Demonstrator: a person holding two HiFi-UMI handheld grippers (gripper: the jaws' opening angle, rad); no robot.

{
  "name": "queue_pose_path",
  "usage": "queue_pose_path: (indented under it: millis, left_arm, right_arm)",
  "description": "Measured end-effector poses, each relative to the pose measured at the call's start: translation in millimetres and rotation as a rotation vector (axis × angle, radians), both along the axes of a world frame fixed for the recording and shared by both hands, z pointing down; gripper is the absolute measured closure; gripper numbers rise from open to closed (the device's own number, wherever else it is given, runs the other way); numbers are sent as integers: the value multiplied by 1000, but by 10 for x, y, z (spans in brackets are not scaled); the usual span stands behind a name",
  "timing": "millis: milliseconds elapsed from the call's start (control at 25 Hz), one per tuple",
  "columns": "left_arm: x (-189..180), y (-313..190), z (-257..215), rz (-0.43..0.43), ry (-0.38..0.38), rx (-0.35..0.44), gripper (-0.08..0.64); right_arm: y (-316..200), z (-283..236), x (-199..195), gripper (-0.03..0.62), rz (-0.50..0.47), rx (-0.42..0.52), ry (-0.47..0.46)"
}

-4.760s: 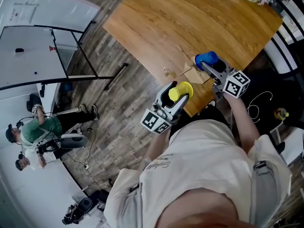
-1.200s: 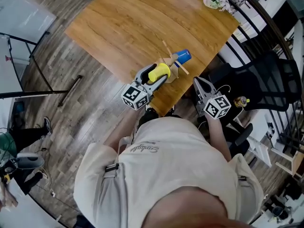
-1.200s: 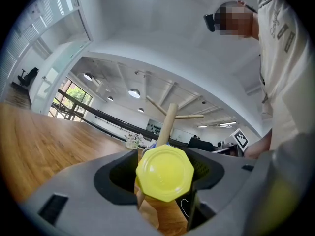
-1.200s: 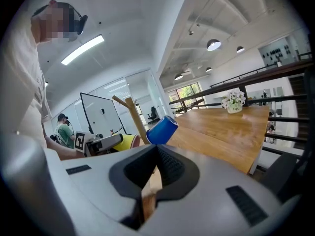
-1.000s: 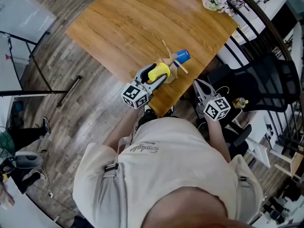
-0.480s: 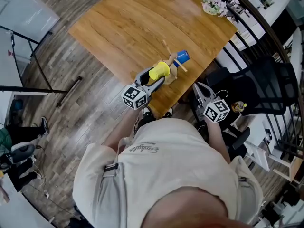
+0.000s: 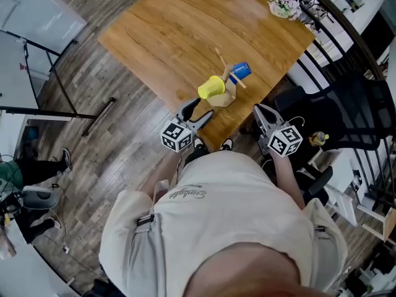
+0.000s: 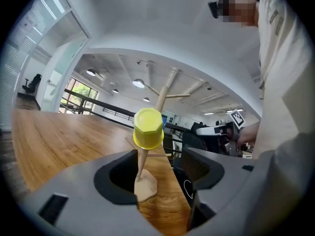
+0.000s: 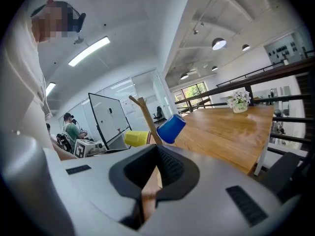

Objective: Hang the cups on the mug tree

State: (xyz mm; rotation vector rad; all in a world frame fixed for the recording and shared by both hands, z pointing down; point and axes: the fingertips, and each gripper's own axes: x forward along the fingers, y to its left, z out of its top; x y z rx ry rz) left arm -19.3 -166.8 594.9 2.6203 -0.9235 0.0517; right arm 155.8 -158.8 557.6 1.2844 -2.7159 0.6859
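Observation:
The wooden mug tree [image 7: 226,89] stands near the table's front edge. A yellow cup [image 7: 211,87] hangs on its left branch and a blue cup [image 7: 241,71] on its right branch. My left gripper [image 7: 199,108] is open and empty, a short way in front of the yellow cup [image 8: 148,128], with the tree's stem [image 8: 142,163] showing between its jaws. My right gripper [image 7: 260,110] is shut on nothing, off the table's edge to the right of the tree. In the right gripper view, the blue cup [image 9: 171,128] and the yellow cup [image 9: 137,138] flank the stem [image 9: 147,114].
The wooden table [image 7: 185,36] carries a small pot of flowers [image 7: 286,6] at its far corner. A black chair [image 7: 346,113] stands on the right behind a railing. A whiteboard stand [image 7: 37,73] and a person [image 7: 12,178] are on the floor at left.
My left gripper has let go of the yellow cup and drawn back toward me with open jaws. The cup stays on the tree. The right gripper has barely moved.

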Motion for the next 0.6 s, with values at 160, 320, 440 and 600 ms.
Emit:
queue_pose_path:
  millis: [160,320,440,600]
  left_arm:
    - [1,196,-138,23,-9,2,273]
    - [-7,294,-348,-8,6,31,302]
    - [-22,341,-563,-30,34,69,365]
    - [-14,360,-895,-38,45,132,415]
  right_arm:
    - [-27,-5,-80,600,-23,8,-15]
    - [-57,-87,-125,600,-47,32,-28]
    - [-55,-196,-153,600,-66,73,-11]
    - [-32,-361,-158,600,-85,124,28]
